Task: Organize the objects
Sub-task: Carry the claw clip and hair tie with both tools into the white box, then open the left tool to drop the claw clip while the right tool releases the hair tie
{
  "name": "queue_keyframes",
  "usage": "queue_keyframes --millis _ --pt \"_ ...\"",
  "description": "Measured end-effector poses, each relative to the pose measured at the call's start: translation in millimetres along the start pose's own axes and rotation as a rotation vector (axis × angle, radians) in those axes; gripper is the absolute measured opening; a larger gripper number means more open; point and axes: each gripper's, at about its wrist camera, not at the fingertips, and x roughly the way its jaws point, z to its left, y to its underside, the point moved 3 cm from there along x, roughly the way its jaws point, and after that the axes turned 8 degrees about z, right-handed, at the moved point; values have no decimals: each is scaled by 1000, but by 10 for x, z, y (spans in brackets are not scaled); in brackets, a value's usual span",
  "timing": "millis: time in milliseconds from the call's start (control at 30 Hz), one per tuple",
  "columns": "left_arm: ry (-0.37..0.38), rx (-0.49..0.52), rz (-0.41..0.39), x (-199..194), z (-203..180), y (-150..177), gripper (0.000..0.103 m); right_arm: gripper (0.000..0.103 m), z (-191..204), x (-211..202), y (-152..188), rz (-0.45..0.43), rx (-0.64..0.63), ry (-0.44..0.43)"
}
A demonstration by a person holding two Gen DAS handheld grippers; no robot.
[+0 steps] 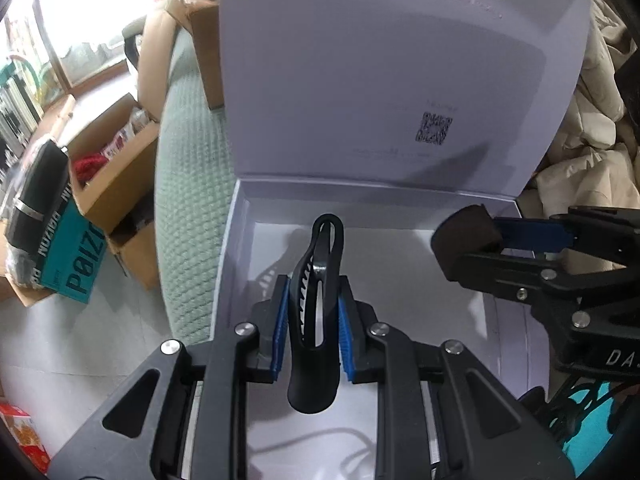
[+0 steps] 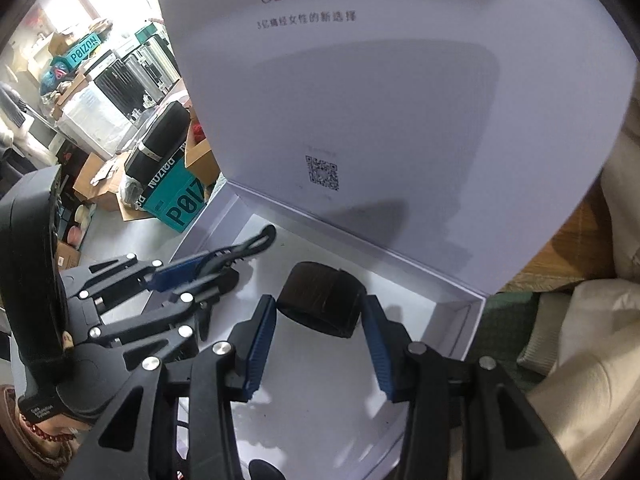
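white cardboard gift box with its hinged lid standing open is where both items are headed. the left claw is clamped on a black plastic hair claw clip, which stands upright between the blue pads and hangs over the left part of the box floor; whether it touches the floor i cannot tell. the right claw is clamped on a dark brown, rounded block-like object, pads pressing both its sides, over the right part of the box near the right wall.

judged from this, the step in hand is placing: both items are carried inside the box outline but not yet let go. the next move calls for lowering each until it rests on the box floor, then parting the pads and lifting straight out without nudging the lid or the other claw, since the two work close beside each other.
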Motion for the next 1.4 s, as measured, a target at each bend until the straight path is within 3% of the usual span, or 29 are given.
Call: queue_keyframes --millis 233,767,933,1400 --pt "-45 45 13 105 -86 -15 20 45 0 104 -48 26 4 11" --pt "-74 49 85 320 -51 -47 20 45 16 332 -23 87 1 33" --pt "-81 50 83 320 -62 -45 21 45 18 423 9 114 2 86" --pt "-101 62 94 300 -75 -14 21 45 102 382 46 92 -11 149"
